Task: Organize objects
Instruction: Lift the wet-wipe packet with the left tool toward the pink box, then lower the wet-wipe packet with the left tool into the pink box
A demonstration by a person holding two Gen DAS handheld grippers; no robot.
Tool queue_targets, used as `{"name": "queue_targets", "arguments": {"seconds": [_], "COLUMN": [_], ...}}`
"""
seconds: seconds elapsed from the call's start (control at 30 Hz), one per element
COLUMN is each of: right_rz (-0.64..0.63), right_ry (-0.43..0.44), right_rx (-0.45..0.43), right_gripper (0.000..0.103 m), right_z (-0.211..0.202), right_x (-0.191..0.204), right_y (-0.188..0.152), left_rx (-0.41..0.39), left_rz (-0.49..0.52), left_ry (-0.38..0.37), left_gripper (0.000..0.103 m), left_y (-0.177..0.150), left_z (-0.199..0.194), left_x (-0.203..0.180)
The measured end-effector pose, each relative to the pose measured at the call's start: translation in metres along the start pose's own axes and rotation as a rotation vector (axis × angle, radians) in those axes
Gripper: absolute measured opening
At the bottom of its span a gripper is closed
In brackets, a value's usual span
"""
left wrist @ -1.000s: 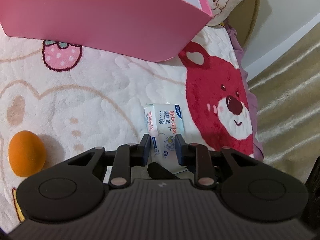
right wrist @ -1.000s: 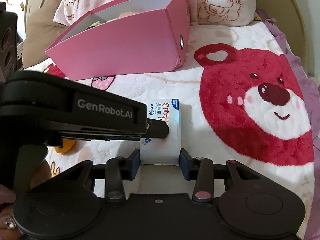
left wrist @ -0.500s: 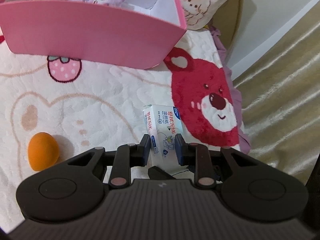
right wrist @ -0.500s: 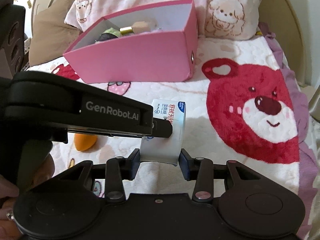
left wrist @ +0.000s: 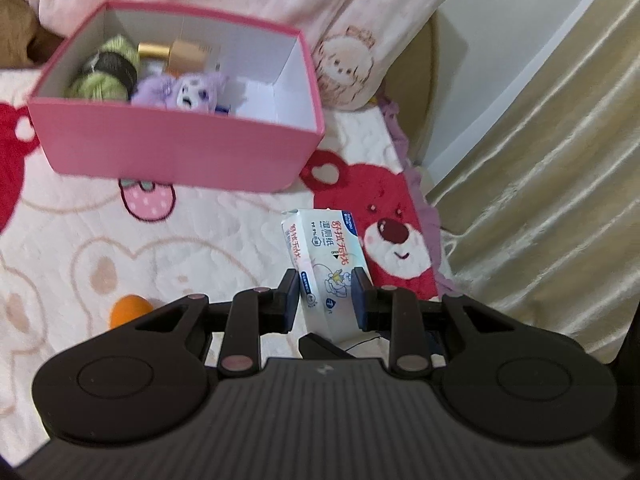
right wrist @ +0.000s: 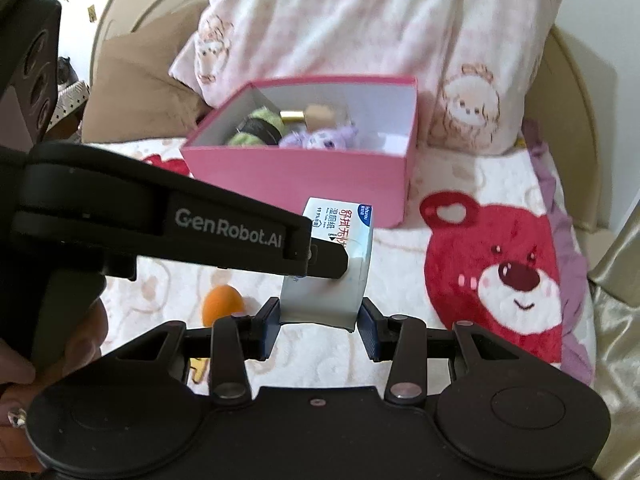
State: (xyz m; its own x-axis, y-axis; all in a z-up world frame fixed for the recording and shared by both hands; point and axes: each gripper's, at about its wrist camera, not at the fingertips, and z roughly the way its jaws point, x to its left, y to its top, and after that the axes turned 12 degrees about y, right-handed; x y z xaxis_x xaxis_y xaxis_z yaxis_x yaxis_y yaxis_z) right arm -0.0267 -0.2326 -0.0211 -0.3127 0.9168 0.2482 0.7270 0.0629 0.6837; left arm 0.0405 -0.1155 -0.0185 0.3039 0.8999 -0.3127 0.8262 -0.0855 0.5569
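Both grippers hold one white tissue pack (left wrist: 326, 264) with blue and red print, lifted above the blanket. My left gripper (left wrist: 326, 300) is shut on its sides. My right gripper (right wrist: 319, 322) is shut on its lower end, and the pack (right wrist: 344, 236) stands up between the fingers. The left gripper's arm (right wrist: 160, 224) crosses the right wrist view from the left and presses the pack. An open pink box (left wrist: 180, 148) sits ahead, also in the right wrist view (right wrist: 304, 176). It holds a green yarn ball (left wrist: 106, 68), a gold bottle (left wrist: 176, 52) and a purple plush toy (left wrist: 188, 90).
An orange egg-shaped object (left wrist: 128, 308) lies on the blanket at the left, also in the right wrist view (right wrist: 222, 304). The blanket carries a red bear print (right wrist: 504, 276). Pillows (right wrist: 360, 40) lean behind the box. The bed edge and a beige curtain (left wrist: 540, 200) are at the right.
Both grippers have risen with the tissue pack held between them. The box now appears lower and farther, and its inside and contents have come into sight.
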Motion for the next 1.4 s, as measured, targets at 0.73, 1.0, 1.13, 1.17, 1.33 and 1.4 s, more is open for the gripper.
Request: {"name": "queue_targets", "arguments": {"seconds": [0.73, 1.0, 1.13, 1.17, 1.33, 1.4], "right_rz": [-0.164, -0.211, -0.223, -0.222, -0.178, -0.163], "right_ry": [-0.067, -0.129, -0.151, -0.156, -0.164, -0.161], "right_rx": [-0.102, -0.108, -0.093, -0.086, -0.039, -0.014], "right_gripper": [0.046, 0.046, 0.046, 0.046, 0.046, 0.046], "right_z": [-0.042, -0.029, -0.016, -0.011, 0.019, 0.033], "right_x": [0.062, 0.063, 0.058, 0.057, 0.037, 0.029], "right_y": [0.068, 0.107, 0.128, 0.133, 0.162, 0.171], "left_rx": [-0.098, -0.087, -0.074, -0.068, -0.037, -0.027], "left_rz": [0.001, -0.031, -0.057, -0.060, -0.068, -0.073], "left_ry": [-0.044, -0.097, -0.131, -0.136, -0.135, -0.137], "left_gripper": [0.027, 0.027, 0.027, 0.027, 0.027, 0.027], "left_y": [0.061, 0.106, 0.130, 0.135, 0.166, 0.176], "left_z": [-0.085, -0.078, -0.063, -0.058, -0.025, -0.010], "left_x": [0.024, 0.042, 0.049, 0.050, 0.056, 0.061]}}
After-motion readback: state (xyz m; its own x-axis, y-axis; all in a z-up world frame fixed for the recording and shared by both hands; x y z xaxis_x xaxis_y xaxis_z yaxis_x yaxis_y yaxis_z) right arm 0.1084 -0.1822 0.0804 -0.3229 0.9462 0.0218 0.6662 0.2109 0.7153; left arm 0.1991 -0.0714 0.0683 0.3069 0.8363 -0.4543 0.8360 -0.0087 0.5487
